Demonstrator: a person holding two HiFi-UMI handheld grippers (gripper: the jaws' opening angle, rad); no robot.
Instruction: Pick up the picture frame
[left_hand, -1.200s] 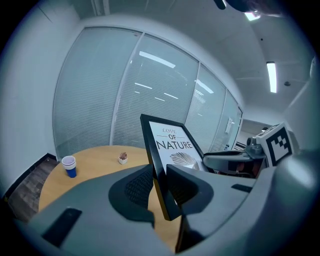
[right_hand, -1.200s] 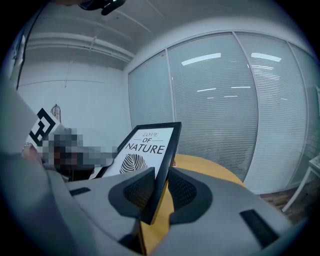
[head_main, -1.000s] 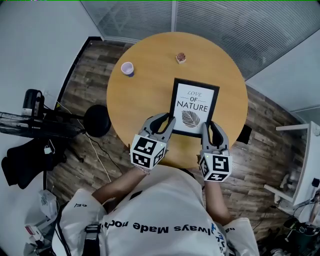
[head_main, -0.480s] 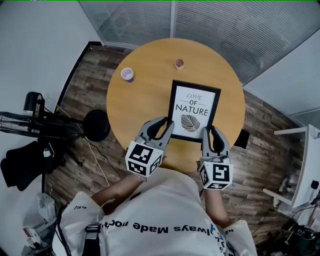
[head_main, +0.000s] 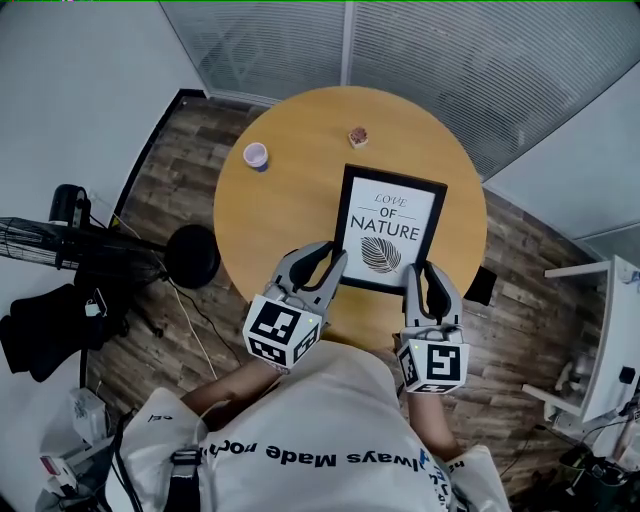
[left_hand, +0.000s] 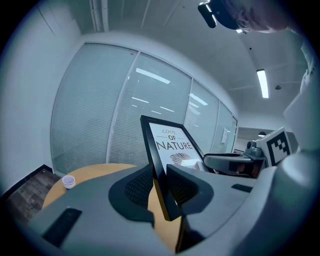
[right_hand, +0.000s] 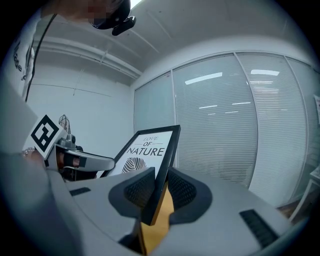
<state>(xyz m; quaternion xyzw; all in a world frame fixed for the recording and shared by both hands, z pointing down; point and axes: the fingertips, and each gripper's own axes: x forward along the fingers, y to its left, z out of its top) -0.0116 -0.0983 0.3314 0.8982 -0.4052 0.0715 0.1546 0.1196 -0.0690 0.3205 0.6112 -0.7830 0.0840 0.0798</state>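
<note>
We see a round light-wood table (head_main: 290, 200) at the centre of the head view, standing on a dark wood-plank floor (head_main: 165, 190). A glass partition with horizontal blinds (head_main: 450, 50) runs along the top, and a plain white wall (head_main: 70, 90) fills the upper left. In the left gripper view, a long ceiling light strip (left_hand: 262, 83) glows at the upper right.

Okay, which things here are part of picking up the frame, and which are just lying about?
In the job:
frame
left gripper, shut on the frame's near left corner
right gripper, shut on its near right corner

Lying about:
cup
small brown object
both on the table, clear of the frame
</note>
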